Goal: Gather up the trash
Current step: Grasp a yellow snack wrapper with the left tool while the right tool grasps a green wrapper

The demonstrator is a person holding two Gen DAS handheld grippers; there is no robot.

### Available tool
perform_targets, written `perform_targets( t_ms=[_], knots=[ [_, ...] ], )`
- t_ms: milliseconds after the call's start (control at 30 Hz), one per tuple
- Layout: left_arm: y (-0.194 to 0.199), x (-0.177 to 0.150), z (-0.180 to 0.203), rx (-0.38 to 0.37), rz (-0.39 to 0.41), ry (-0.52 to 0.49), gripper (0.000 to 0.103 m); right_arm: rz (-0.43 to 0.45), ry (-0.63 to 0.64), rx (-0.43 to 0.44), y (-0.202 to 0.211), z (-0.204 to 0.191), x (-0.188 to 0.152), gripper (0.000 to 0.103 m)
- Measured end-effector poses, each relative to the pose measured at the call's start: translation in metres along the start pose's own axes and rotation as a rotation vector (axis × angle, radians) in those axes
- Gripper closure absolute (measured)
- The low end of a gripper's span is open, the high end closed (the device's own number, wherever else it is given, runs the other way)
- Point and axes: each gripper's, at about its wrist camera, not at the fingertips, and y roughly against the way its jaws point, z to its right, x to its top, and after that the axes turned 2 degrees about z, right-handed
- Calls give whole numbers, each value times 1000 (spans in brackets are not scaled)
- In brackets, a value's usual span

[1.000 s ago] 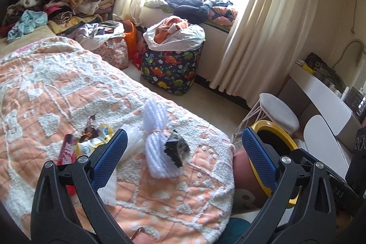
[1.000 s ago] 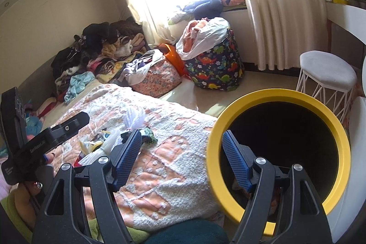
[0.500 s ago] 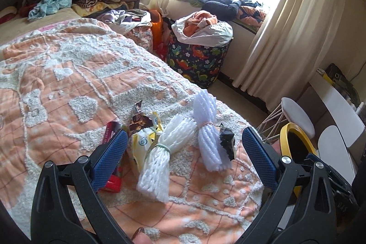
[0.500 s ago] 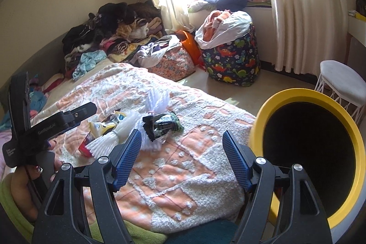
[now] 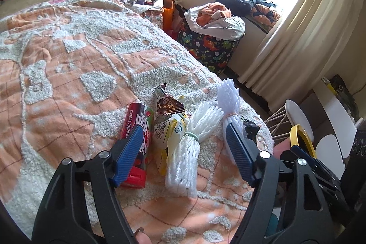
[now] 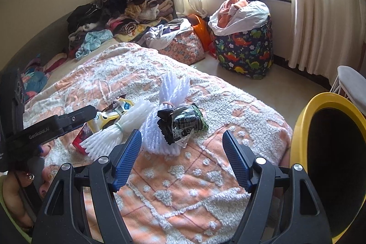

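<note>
Trash lies in a heap on the orange-and-white bedspread [image 5: 68,74]: a red tube [image 5: 137,127], a brown wrapper [image 5: 168,102], a yellow-white wrapper [image 5: 170,132], a white foam-net bundle [image 5: 183,159] and a second bundle [image 5: 228,97]. My left gripper [image 5: 184,152] hovers low over the heap. Its jaws are closing, and the foam-net bundle and yellow wrapper show between the pads, untouched. My right gripper [image 6: 181,158] is open just short of a dark green wrapper [image 6: 183,124] lying on the second bundle [image 6: 169,93]. The yellow-rimmed bin [image 6: 302,120] stands at the right, beside the bed.
A dinosaur-print hamper [image 6: 244,54] stuffed with clothes stands on the floor by the curtains. Clothes [image 6: 128,6] are heaped at the bed's far end. A white stool [image 6: 350,79] and a white desk [image 5: 336,111] lie right. A hand [image 6: 13,198] holds the left gripper.
Both grippers have come forward and down toward the trash heap, which now looks larger and nearer. The left jaws have narrowed. The yellow bin has slid to the right edge of the right view.
</note>
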Motion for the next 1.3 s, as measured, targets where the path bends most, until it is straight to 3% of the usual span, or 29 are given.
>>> perform_targets(
  t_ms=[100,333,633,700,900,1300],
  knots=[
    [-3,-1,-1,-3,-5,2,54,-13,0,3,-10,-1,3,32],
    [-11,-5,-4,0,-32,10,70,-38,-2,15,-32,-4,7,33],
    [-20,-10,-5,11,-58,3,75,-94,-20,-15,-63,-2,7,54],
    [-21,-11,-5,13,-62,-1,77,-111,-44,1,-68,2,6,66],
    [-21,-13,-5,12,-65,-3,80,-87,-118,23,-55,17,-1,79],
    [-12,-12,10,-16,-41,-39,83,-20,-214,45,-11,43,-12,83]
  ],
)
